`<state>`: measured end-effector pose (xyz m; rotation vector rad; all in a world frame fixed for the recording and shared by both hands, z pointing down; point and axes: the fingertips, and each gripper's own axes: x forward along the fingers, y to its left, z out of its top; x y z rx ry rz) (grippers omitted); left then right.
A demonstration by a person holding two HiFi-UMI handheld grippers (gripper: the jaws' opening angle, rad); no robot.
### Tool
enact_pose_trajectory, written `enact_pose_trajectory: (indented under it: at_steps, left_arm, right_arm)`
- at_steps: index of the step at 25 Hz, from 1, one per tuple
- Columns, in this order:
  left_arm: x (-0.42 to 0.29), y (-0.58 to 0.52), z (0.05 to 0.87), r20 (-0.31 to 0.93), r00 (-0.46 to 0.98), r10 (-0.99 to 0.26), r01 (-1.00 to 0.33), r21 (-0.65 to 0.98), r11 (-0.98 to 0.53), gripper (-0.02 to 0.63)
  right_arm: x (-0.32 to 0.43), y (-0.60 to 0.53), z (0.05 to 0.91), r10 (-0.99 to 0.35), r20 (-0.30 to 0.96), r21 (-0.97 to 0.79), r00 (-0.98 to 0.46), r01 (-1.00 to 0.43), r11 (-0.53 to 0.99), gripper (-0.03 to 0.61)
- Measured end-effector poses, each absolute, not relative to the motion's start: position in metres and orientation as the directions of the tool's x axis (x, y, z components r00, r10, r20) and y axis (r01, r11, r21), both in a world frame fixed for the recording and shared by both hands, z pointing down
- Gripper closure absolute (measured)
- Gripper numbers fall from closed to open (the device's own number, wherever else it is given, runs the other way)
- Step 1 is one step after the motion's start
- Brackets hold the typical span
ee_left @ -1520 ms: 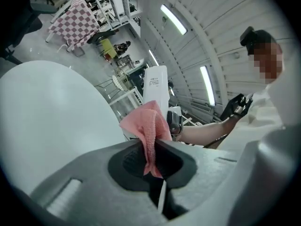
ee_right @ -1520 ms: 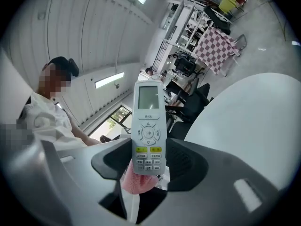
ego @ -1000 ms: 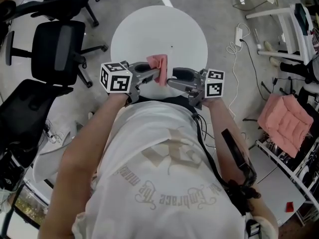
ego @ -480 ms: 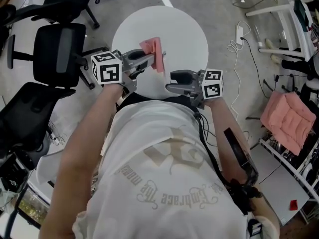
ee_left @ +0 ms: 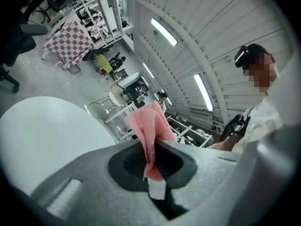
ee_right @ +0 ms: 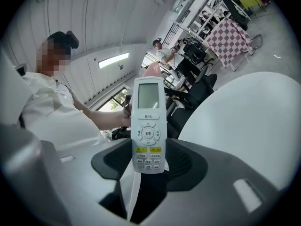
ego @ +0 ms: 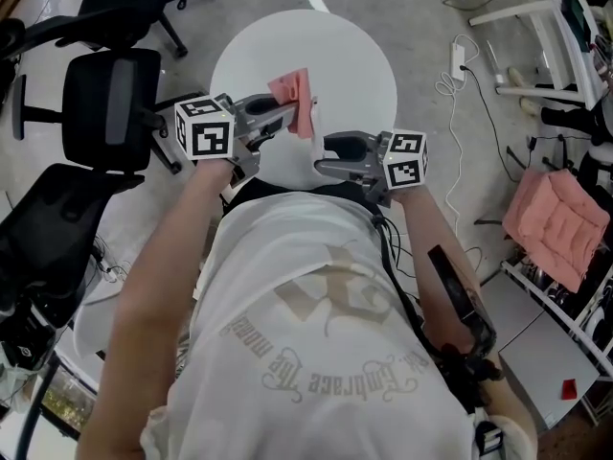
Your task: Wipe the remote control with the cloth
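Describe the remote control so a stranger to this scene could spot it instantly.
Start at the round white table; above its near side, the right tongs clamp the remote control. It's a slim white handset with a grey screen above and two yellow-green buttons, unlike the pink cloth in the left tongs.

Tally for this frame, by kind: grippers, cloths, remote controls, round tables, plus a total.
grippers: 2, left gripper and right gripper
cloth: 1
remote control: 1
round table: 1
total: 5
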<state>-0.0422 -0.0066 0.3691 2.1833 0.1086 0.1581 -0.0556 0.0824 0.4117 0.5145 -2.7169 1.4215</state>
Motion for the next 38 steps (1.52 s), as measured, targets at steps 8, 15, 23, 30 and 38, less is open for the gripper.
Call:
enact_pose_trajectory:
  at_steps: [8, 15, 23, 30, 38]
  left_arm:
    - [-0.034, 0.032, 0.391, 0.117, 0.971, 0.208, 0.016, 0.836, -0.548, 0.594]
    - [-0.036, 0.047, 0.403, 0.136, 0.961, 0.239, 0.007, 0.857, -0.515, 0.594]
    - [-0.04, 0.062, 0.415, 0.136, 0.955, 0.265, 0.001, 0.888, -0.46, 0.594]
    - [-0.035, 0.034, 0.403, 0.095, 0.976, 0.195, 0.008, 0.883, -0.469, 0.594]
    - [-0.029, -0.005, 0.388, 0.072, 0.99, 0.12, -0.003, 0.87, -0.493, 0.594]
  right_arm:
    - [-0.042, 0.067, 0.397, -0.365, 0.111, -0.801, -0.924, -0.301, 0.518, 0.347]
    - [-0.032, 0.057, 0.387, -0.443, 0.048, -0.814, -0.895, -0.291, 0.502, 0.347]
    - [-0.023, 0.046, 0.38, -0.494, -0.002, -0.823, -0.87, -0.278, 0.494, 0.347]
    - [-0.039, 0.062, 0.401, -0.371, 0.104, -0.813, -0.923, -0.294, 0.503, 0.347]
    - [-0.046, 0.081, 0.431, -0.242, 0.211, -0.807, -0.947, -0.309, 0.504, 0.347]
